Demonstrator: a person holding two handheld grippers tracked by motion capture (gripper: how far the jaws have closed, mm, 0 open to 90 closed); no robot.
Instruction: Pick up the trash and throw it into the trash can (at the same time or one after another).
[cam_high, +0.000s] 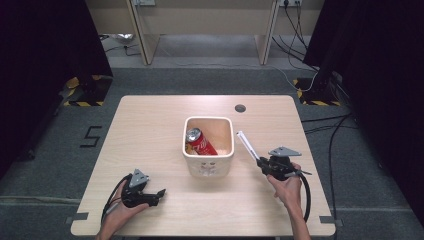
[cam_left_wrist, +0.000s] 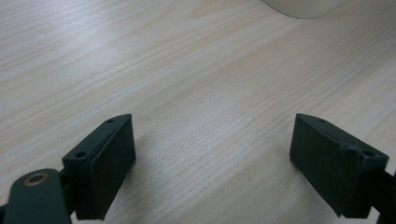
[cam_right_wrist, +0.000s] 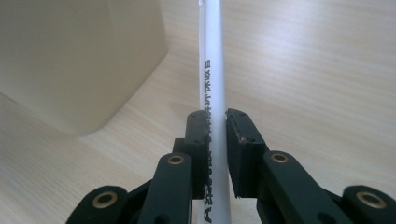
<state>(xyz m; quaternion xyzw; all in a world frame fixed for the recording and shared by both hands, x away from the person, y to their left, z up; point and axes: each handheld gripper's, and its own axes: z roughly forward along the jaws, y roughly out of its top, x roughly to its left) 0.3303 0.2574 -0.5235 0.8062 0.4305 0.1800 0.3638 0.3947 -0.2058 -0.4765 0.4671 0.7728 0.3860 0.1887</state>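
A white tube (cam_high: 247, 144) with dark print along it (cam_right_wrist: 212, 93) is clamped in my right gripper (cam_high: 262, 163), which is shut on it just right of the cream bin (cam_high: 208, 163). In the right gripper view both pads (cam_right_wrist: 197, 133) press the tube's sides, and the tube reaches away past the bin's wall (cam_right_wrist: 79, 60). It angles up and left toward the bin's rim. A red drinks can (cam_high: 199, 142) lies inside the bin. My left gripper (cam_high: 159, 193) rests at the table's front left, open, its jaws wide apart over bare wood (cam_left_wrist: 212, 135).
The light wooden table (cam_high: 150, 130) has a round cable hole (cam_high: 240, 108) at the back right. Yellowish scraps lie beside the can in the bin. Black curtains hang on both sides, and cables trail over the floor at the right.
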